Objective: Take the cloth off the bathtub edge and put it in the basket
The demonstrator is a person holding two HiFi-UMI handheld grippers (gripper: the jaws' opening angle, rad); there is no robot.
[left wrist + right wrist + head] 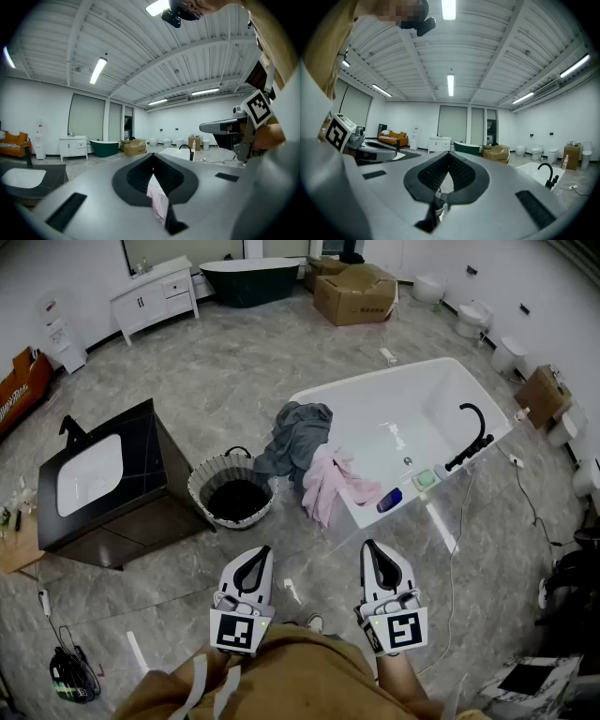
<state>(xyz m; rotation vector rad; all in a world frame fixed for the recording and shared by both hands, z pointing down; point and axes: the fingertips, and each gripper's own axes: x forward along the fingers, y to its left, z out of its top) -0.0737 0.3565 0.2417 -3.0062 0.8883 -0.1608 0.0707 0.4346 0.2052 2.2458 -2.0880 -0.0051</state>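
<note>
A grey cloth (295,435) and a pink cloth (328,484) hang over the near left edge of the white bathtub (375,381). To their left on the floor stands a round woven basket (232,491) with a dark inside. My left gripper (255,557) and right gripper (373,551) are held level and side by side, close to the body and well short of the cloths. Both are shut and hold nothing. In the left gripper view the pink cloth (158,199) shows through the slit behind the closed tips of the left gripper (153,157). The right gripper (449,154) points towards the room, with the bathtub (534,168) at its right.
A black vanity with a white sink (103,486) stands left of the basket. Further back are a dark green tub (248,277), a white cabinet (155,296) and cardboard boxes (354,292). Toilets (506,352) line the right wall. A cable (525,493) lies on the floor.
</note>
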